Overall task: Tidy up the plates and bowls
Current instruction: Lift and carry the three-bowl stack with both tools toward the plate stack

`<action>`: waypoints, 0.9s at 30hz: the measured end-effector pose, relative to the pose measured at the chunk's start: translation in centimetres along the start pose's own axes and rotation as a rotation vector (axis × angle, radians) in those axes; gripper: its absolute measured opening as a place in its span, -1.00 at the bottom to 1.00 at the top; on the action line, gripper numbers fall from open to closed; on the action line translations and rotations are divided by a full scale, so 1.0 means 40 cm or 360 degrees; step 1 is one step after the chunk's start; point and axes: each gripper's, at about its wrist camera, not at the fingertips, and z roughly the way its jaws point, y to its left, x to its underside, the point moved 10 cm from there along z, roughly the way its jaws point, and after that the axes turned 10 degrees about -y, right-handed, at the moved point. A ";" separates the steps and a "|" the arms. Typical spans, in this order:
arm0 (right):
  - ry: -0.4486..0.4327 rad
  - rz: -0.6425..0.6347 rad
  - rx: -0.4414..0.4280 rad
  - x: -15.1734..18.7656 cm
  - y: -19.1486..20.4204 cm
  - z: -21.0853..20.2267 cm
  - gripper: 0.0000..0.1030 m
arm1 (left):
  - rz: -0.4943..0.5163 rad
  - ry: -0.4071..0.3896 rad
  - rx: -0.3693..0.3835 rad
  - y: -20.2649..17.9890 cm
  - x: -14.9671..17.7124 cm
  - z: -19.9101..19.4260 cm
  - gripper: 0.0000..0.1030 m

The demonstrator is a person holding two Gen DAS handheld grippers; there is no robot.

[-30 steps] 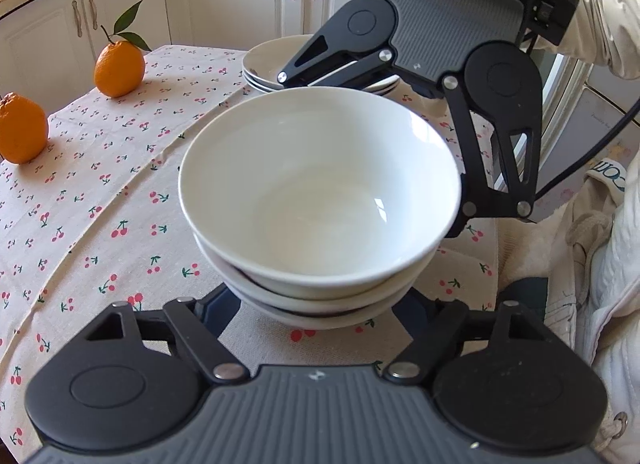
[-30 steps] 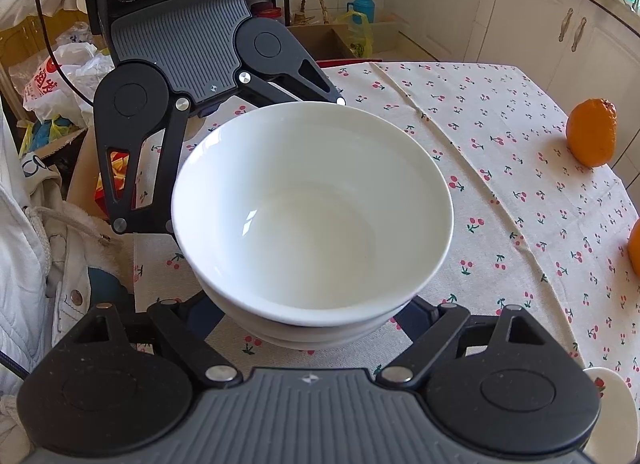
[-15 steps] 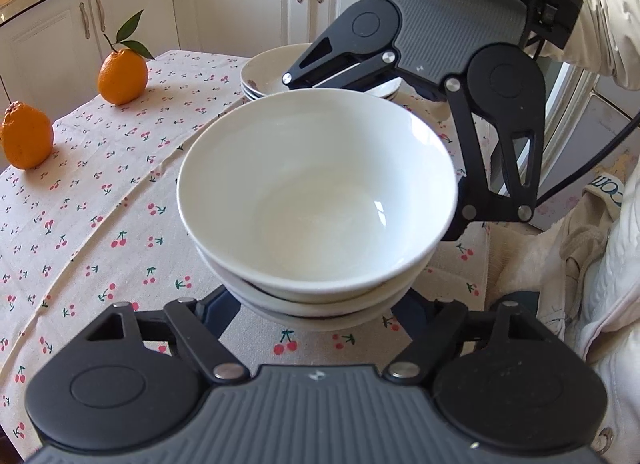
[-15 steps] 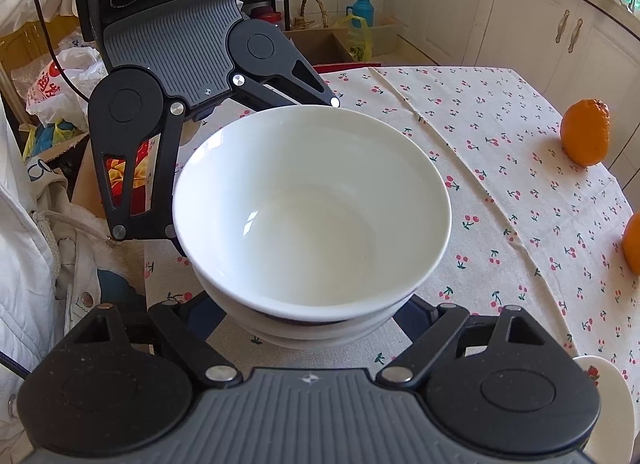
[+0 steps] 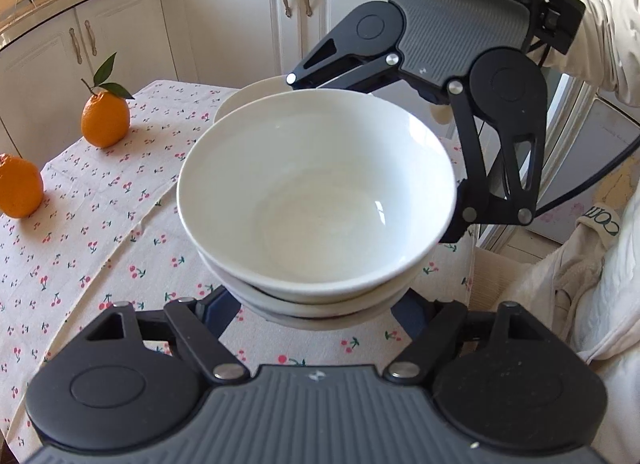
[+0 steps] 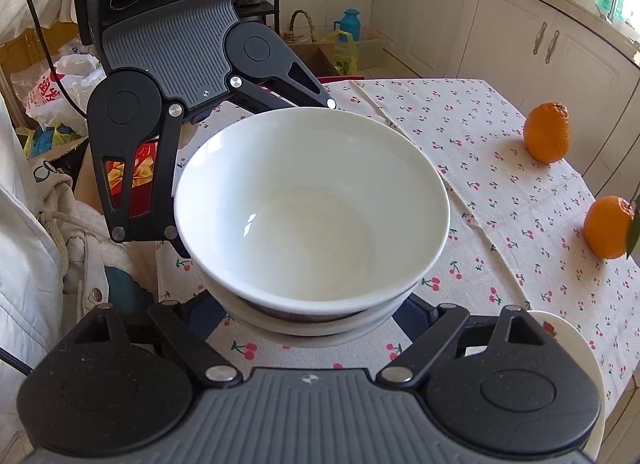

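White cabinets [image 5: 224,20] behind cherry-print tablecloth [image 6: 500,192]; sunlit tiled floor [image 6: 384,68]

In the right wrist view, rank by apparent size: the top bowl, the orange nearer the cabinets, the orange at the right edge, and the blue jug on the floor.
1. Top bowl, though it sits closest to the camera.
2-3. Far orange and right-edge orange: too alike to rank.
4. Blue jug, farthest away.

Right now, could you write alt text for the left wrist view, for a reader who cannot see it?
A stack of white bowls is held from opposite sides by the left gripper and the right gripper, above a cherry-print tablecloth. Two oranges sit at the left.
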 end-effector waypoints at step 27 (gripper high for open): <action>-0.0014 0.0182 0.0327 0.157 -0.270 -0.198 0.77 | 0.0202 -0.0094 0.0103 0.038 -0.256 0.269 0.55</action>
